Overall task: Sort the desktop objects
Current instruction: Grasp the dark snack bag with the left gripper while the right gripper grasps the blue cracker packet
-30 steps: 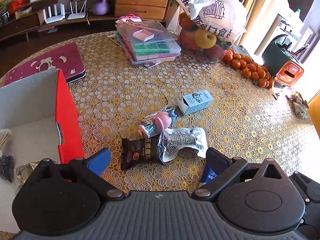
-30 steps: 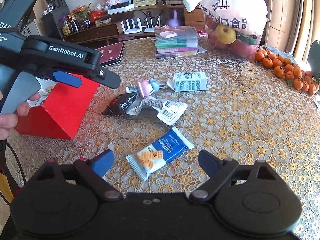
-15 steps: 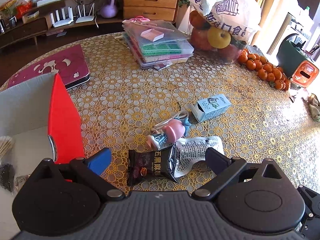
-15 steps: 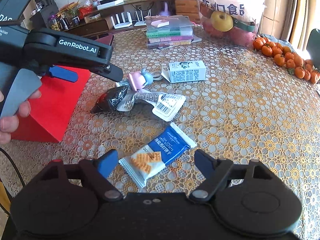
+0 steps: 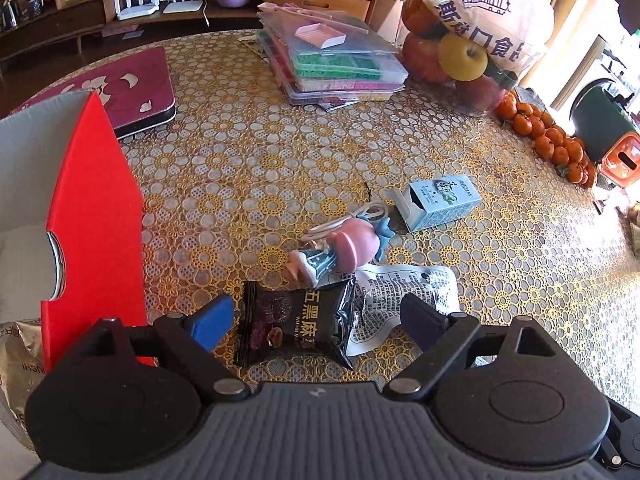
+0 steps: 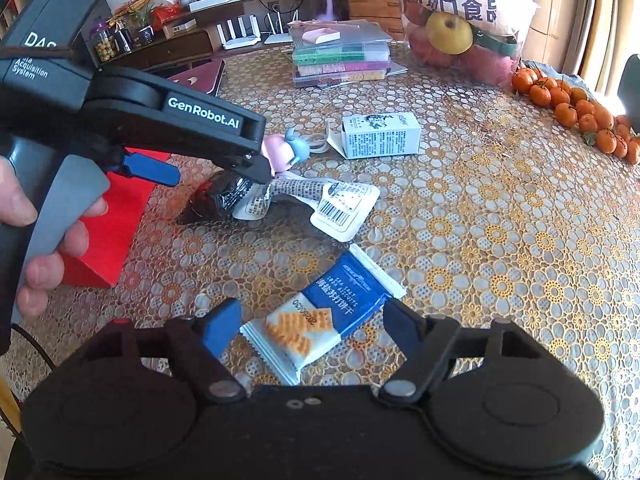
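Living-room table w/ gold floral lace cloth (image 5: 248, 152), sorting job early on, by the look of it:
- black snack pack (image 5: 296, 326): flat on cloth, btwn tips of left gripper (image 5: 316, 320); jaws apart, nothing held, no contact seen
- blue/white biscuit pack (image 6: 320, 320): flat on cloth, btwn tips of right gripper (image 6: 312, 324); jaws apart, not clamped
- white printed wrapper (image 5: 404, 292): partly under black pack, unsorted
- pink/blue figurine (image 5: 340, 248) w/ white cord: just beyond wrapper, unsorted
- small light-blue carton (image 5: 440, 202): on its side, flap open, unsorted
- red box (image 5: 96, 216): left of the items, open top; crinkled foil bag seen at its near side; rest of contents not readable
- bkgd, likely not part of job: stacked clear cases (image 5: 336, 60), fruit bag (image 5: 476, 20), oranges (image 5: 548, 136), maroon case (image 5: 116, 88)

Est: five loose items left; next step prob. close on both packs
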A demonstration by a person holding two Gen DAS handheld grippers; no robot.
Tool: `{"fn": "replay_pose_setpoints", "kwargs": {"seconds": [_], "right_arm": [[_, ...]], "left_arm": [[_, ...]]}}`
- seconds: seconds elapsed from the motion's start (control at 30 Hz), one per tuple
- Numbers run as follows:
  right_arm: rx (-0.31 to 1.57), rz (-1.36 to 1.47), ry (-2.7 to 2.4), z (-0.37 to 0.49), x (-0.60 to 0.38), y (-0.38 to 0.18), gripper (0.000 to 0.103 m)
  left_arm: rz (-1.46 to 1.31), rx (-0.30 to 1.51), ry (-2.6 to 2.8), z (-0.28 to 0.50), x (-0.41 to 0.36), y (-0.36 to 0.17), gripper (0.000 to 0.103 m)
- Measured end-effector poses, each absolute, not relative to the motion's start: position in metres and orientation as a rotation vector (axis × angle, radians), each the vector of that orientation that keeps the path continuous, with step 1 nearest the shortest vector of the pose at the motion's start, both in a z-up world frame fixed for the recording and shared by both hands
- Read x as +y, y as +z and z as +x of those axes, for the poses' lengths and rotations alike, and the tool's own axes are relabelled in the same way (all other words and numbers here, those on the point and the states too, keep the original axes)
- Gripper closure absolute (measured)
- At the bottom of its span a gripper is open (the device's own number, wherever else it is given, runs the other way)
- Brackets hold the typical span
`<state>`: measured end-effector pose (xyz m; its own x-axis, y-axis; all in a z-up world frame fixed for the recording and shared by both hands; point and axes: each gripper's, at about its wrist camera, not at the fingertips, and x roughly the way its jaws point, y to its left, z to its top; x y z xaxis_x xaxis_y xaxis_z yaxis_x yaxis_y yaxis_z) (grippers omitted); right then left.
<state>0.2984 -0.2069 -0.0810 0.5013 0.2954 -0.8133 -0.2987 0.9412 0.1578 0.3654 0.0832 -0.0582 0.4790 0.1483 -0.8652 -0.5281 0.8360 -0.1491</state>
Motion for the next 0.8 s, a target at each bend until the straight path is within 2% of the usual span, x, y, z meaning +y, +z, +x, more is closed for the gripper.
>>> {"fn": "replay_pose_setpoints", "kwargs": {"seconds": [0.37, 0.47, 0.57, 0.7, 0.8], "right_arm": [[1.021, 0.048, 0.318, 0.308, -0.206, -0.093, 0.030], [1.026, 0.044, 0.309, 0.310, -0.203, -0.095, 0.031], [1.023, 0.034, 0.297, 0.311, -0.200, -0.096, 0.032], [1.008, -0.002, 0.284, 0.311, -0.197, -0.097, 0.046], [1.007, -0.010, 0.280, 0.310, -0.199, -0.096, 0.051]], "left_arm": [[-0.493, 0.998, 0.447, 0.365, 0.092, -0.074, 0.012], [-0.500, 1.004, 0.447, 0.365, 0.093, -0.077, 0.020], [-0.511, 1.007, 0.452, 0.365, 0.095, -0.080, 0.021], [-0.508, 1.003, 0.454, 0.365, 0.096, -0.081, 0.025], [-0.502, 1.001, 0.460, 0.365, 0.095, -0.080, 0.027]]}}
